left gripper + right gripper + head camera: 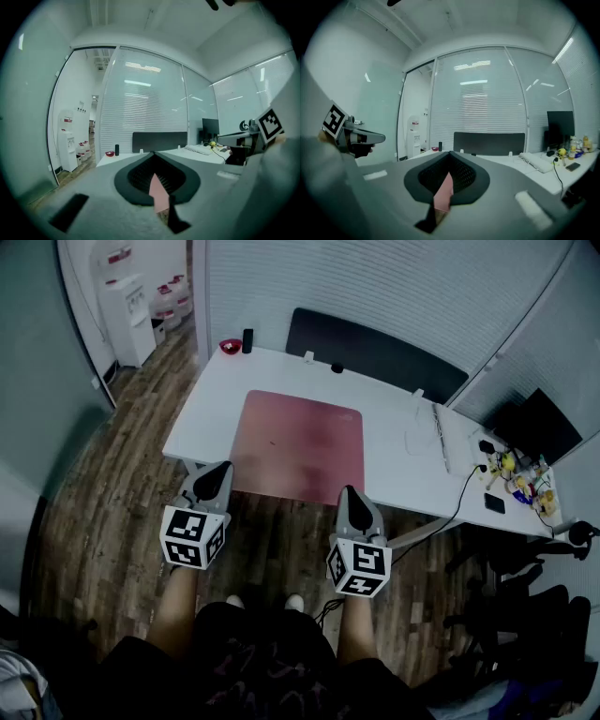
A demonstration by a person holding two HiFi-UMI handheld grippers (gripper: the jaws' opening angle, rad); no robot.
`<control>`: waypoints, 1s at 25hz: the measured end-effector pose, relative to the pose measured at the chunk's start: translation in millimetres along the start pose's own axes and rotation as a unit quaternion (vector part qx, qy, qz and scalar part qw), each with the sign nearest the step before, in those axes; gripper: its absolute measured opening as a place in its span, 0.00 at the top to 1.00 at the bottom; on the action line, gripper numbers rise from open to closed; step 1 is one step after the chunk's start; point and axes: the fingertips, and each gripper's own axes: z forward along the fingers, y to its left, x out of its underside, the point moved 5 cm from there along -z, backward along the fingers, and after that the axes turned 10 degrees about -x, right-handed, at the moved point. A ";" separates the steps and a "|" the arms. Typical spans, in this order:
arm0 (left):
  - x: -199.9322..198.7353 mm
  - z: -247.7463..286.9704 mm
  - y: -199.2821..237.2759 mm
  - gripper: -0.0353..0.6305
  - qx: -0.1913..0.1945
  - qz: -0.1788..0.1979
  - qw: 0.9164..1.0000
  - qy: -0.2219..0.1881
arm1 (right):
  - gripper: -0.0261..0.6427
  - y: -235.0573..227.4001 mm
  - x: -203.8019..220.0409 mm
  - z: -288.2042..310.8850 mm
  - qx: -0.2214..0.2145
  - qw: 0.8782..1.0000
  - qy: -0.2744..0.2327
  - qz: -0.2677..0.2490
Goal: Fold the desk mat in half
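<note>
While you stand at the near edge of the desk [394, 465], your left gripper [222, 471] hangs at the near left corner of the mat [300, 442], its jaws pressed together with the tips meeting. In the left gripper view, pink shows through the slot behind those tips. The mat lies flat and unfolded on the desk, its near edge along the desk's near edge, spanning roughly from one gripper to the other. Your right gripper [349, 493] sits at the mat's near right corner, its jaws likewise pressed together, with pink again showing behind the tips. Both grippers point nearly level toward the far wall. A keyboard [438, 432] lies right of the mat, well apart from both.
</note>
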 end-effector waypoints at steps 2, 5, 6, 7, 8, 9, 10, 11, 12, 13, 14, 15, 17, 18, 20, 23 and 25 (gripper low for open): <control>1.0 -1.3 -0.2 0.95 0.005 -0.002 1.000 0.001 | 0.95 1.8 -0.4 -0.9 0.001 1.000 -0.001 0.001; 4.4 -3.9 0.5 0.95 0.009 -0.004 1.000 0.004 | 0.95 6.1 1.0 -1.7 0.000 1.000 0.000 0.000; 5.6 -4.8 0.9 0.95 0.009 -0.004 1.000 0.005 | 0.95 7.8 2.0 -1.9 0.000 1.000 0.001 -0.001; 6.5 -5.5 1.5 0.95 0.009 -0.004 1.000 0.006 | 0.95 9.4 2.9 -1.9 0.000 1.000 0.003 -0.002; 6.7 -5.9 2.1 0.95 0.011 -0.004 1.000 0.006 | 0.95 11.0 3.5 -1.6 0.000 1.000 0.004 -0.001; 6.5 -6.2 2.8 0.95 0.012 -0.004 1.000 0.006 | 0.95 12.3 3.8 -1.3 0.000 1.000 0.005 0.000; 6.0 -6.4 3.4 0.95 0.013 -0.005 1.000 0.006 | 0.95 13.3 3.7 -1.0 0.000 1.000 0.005 0.001; 5.7 -6.8 4.0 0.95 0.015 -0.005 1.000 0.005 | 0.95 14.3 3.5 -1.1 0.000 1.000 0.004 0.003; 5.8 -7.5 4.6 0.95 0.015 -0.005 1.000 0.005 | 0.95 15.2 3.2 -1.6 0.001 1.000 0.003 0.004; 6.3 -8.2 5.4 0.95 0.015 -0.004 1.000 0.005 | 0.95 16.1 2.7 -2.2 0.001 1.000 0.000 0.002; 7.1 -8.8 6.4 0.95 0.015 -0.003 1.000 0.005 | 0.95 16.8 1.9 -2.7 0.002 1.000 -0.003 -0.001; 8.2 -9.3 7.6 0.95 0.015 -0.003 1.000 0.006 | 0.95 17.7 0.8 -3.2 0.001 1.000 -0.006 -0.004; 11.1 -10.7 10.9 0.95 0.015 -0.004 1.000 0.008 | 0.95 19.7 -0.1 -3.9 -0.001 1.000 -0.011 -0.005; 12.5 -11.7 12.6 0.95 0.016 -0.005 1.000 0.010 | 0.95 20.7 0.5 -4.3 0.000 1.000 -0.010 -0.005; 14.7 -15.0 16.2 0.95 0.017 -0.005 1.000 0.011 | 0.95 23.7 2.0 -5.5 0.005 1.000 -0.006 -0.007; 16.1 -19.7 23.1 0.95 0.020 -0.007 1.000 0.012 | 0.95 30.5 2.5 -6.4 0.010 1.000 -0.003 -0.007; 16.6 -22.2 27.7 0.95 0.021 -0.013 1.000 0.013 | 0.95 35.6 2.6 -6.9 0.013 1.000 0.000 -0.009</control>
